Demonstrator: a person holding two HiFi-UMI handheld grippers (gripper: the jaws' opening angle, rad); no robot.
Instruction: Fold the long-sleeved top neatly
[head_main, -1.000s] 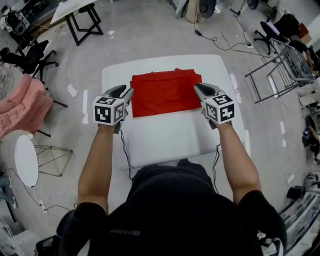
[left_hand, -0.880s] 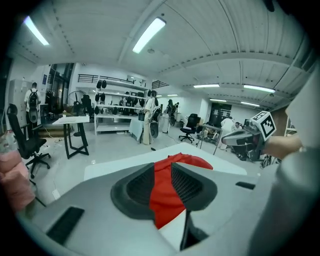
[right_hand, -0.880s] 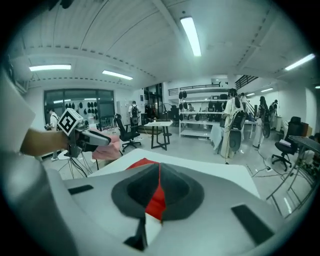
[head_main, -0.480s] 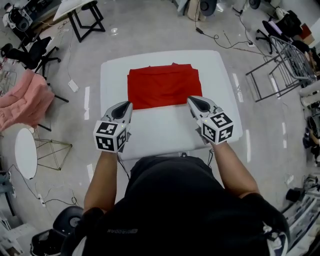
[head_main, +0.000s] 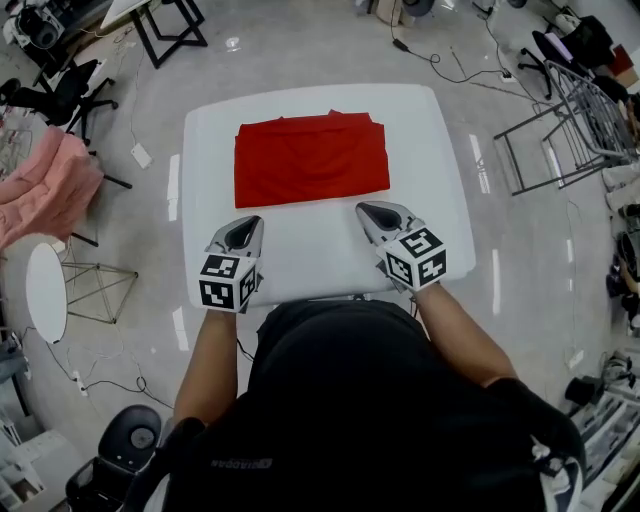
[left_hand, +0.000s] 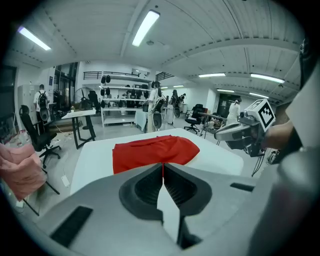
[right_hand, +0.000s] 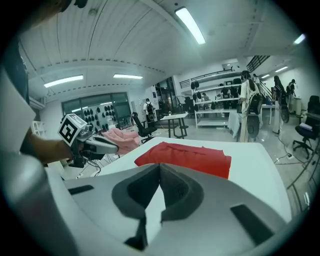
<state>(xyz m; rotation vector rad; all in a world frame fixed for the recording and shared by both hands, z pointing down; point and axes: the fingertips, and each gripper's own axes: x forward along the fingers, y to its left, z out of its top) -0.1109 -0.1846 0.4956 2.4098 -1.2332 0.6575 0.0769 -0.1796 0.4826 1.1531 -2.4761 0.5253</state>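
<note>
The red long-sleeved top (head_main: 311, 158) lies folded into a flat rectangle on the far half of the white table (head_main: 320, 255). It also shows ahead of each gripper's jaws (left_hand: 152, 151) (right_hand: 187, 157). My left gripper (head_main: 249, 221) hovers over the bare near part of the table, short of the top's near left corner. Its jaws have just been closing and now meet with nothing between them (left_hand: 163, 164). My right gripper (head_main: 363, 209) is level with it on the other side, shut and empty (right_hand: 159, 164). Neither gripper touches the cloth.
A pink garment (head_main: 45, 190) hangs over a chair at the left, with a round white stool (head_main: 45, 293) below it. A metal folding rack (head_main: 560, 120) stands to the right. A black trestle table (head_main: 160, 25) and cables are on the floor beyond.
Both grippers have drawn back from the near corners of the red top toward the table's near edge. The left jaws went from open to shut. The top has stayed flat.
</note>
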